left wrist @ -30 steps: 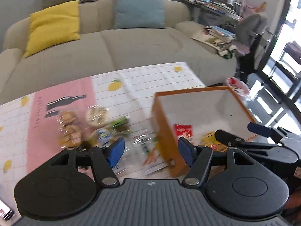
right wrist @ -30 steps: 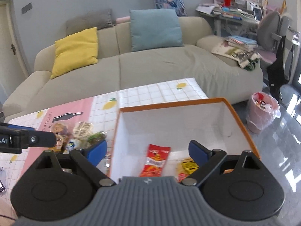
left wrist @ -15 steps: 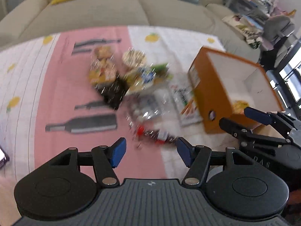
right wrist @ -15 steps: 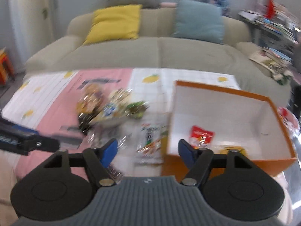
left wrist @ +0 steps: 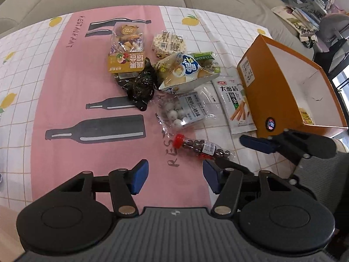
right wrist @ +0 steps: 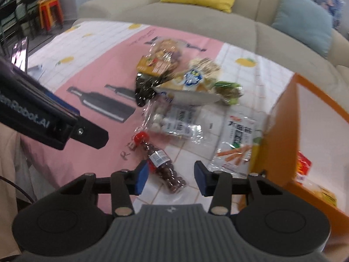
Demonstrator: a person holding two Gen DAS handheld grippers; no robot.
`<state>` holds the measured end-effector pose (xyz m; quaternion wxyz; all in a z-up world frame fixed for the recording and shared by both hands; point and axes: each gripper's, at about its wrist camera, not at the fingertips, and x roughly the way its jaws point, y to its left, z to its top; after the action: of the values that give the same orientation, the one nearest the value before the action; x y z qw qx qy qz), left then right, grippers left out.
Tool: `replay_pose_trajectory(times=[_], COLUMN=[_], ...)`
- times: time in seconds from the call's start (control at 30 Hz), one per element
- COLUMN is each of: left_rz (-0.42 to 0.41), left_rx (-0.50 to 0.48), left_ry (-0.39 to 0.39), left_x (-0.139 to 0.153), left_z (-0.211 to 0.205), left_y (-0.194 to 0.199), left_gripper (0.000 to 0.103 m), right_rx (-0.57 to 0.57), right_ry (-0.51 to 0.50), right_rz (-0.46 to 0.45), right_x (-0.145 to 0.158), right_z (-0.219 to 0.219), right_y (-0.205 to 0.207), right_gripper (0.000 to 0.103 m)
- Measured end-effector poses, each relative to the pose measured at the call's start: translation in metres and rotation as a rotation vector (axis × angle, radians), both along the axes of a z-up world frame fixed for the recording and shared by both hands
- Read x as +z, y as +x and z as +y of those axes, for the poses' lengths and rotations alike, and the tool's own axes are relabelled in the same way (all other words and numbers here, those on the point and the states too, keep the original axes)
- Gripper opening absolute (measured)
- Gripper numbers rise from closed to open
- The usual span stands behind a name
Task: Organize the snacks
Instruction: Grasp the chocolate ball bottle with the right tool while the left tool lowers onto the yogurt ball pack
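Several snack packs lie in a pile (left wrist: pixel 174 72) on the pink and white tablecloth (left wrist: pixel 65 100), left of an orange box (left wrist: pixel 272 91) with a white inside. A red-capped candy bottle (left wrist: pixel 200 147) lies nearest me; in the right wrist view the candy bottle (right wrist: pixel 162 163) sits partly between the fingers. The box (right wrist: pixel 281 135) holds a red pack (right wrist: pixel 304 166) and a yellow one (right wrist: pixel 327 194). My left gripper (left wrist: pixel 175 178) is open and empty, above the cloth. My right gripper (right wrist: pixel 166 180) is open, over the bottle's lower end.
A white carrot-stick pack (left wrist: pixel 235 102) lies against the box's side. A clear bag of white balls (left wrist: pixel 185 111) lies beside it. A beige sofa (right wrist: pixel 196 15) with yellow and blue cushions stands behind the table. A phone (right wrist: pixel 20 53) lies at the table's far left.
Both grippers have tilted down and swung left from the box to the snack pile. The right gripper has come down over the candy bottle.
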<state>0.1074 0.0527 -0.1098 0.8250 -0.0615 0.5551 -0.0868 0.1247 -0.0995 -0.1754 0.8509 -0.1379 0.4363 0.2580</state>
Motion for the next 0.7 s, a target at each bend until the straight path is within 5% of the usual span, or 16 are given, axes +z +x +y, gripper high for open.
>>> replay_pose_trajectory(times=[0.33, 0.7], left_rz=[0.019, -0.03], left_rx=[-0.041, -0.195], left_ry=[0.044, 0.102], left_x=[-0.009, -0.018], left_z=[-0.004, -0.018], left_y=[0.022, 0.052], left_gripper=[0.068, 0.068], right_rx=[0.062, 0.049], right_ry=[0.014, 0.098], right_rz=[0.081, 0.15], right_x=[-0.023, -0.032], right_z=[0.014, 0.011], right_y=[0.027, 0.033], right_gripper=[0.035, 0.035])
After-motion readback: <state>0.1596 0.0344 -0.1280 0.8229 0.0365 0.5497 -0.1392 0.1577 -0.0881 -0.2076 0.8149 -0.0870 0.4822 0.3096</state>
